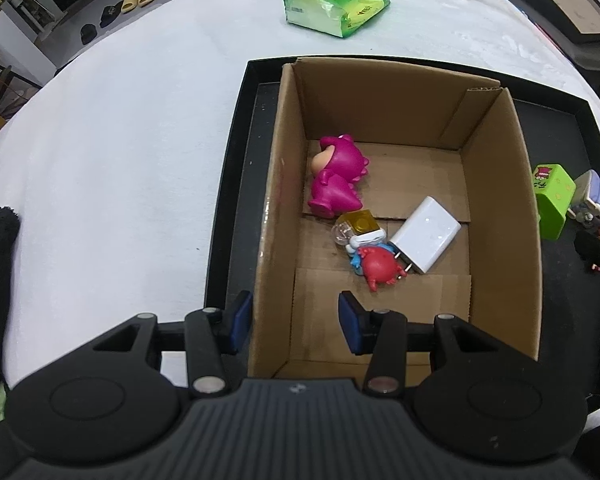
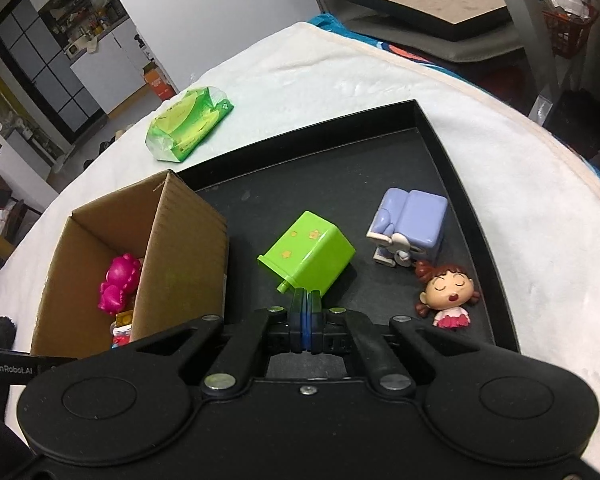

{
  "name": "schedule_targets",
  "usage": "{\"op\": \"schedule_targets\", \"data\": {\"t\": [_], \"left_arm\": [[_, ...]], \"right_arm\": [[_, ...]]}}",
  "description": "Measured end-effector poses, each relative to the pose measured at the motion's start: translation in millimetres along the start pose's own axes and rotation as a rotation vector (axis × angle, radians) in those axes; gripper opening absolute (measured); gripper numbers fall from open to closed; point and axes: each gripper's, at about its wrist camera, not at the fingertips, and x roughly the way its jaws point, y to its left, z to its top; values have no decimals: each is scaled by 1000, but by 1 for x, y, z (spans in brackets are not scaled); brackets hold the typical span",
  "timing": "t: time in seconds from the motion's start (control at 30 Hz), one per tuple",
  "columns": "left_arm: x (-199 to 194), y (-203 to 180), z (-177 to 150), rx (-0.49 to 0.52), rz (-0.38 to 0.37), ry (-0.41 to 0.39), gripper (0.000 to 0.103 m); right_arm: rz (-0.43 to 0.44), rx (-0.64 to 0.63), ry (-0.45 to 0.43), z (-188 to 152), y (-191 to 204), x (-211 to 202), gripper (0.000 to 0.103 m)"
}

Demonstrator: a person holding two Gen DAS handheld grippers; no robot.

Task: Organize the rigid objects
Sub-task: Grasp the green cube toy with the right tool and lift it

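Black tray (image 2: pixel 472 216) carries the box (image 1: pixel 500 208), w/ pink toy (image 1: pixel 340 176), charger (image 1: pixel 426 236) & red toy (image 1: pixel 378 268) already inside. Green cube (image 2: pixel 308 256), purple toy (image 2: pixel 412 220), doll (image 2: pixel 448 296) remain on tray. Left tongs (image 1: pixel 296 322) spread, straddling box wall. Right tongs (image 2: pixel 307 304) pressed together, empty, just short of cube; next: reopen, straddle cube.

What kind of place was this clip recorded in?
Probably a lived-in home, not a lab: a table under a white fleece cover, slippers on the floor, and cluttered kitchen shelving behind.
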Motion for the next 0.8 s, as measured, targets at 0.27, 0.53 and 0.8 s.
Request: {"op": "schedule_targets", "data": {"t": [0.27, 0.53, 0.8], "left_arm": [[0, -1, -1, -1, 0, -11, 45], [0, -1, 0, 5, 4, -18, 45], [4, 3, 9, 8, 22, -19, 45]], "right_arm": [[32, 34, -41, -3, -10, -12, 0], [39, 29, -35, 5, -4, -1, 50], [55, 79, 15, 17, 1, 28, 53]]}}
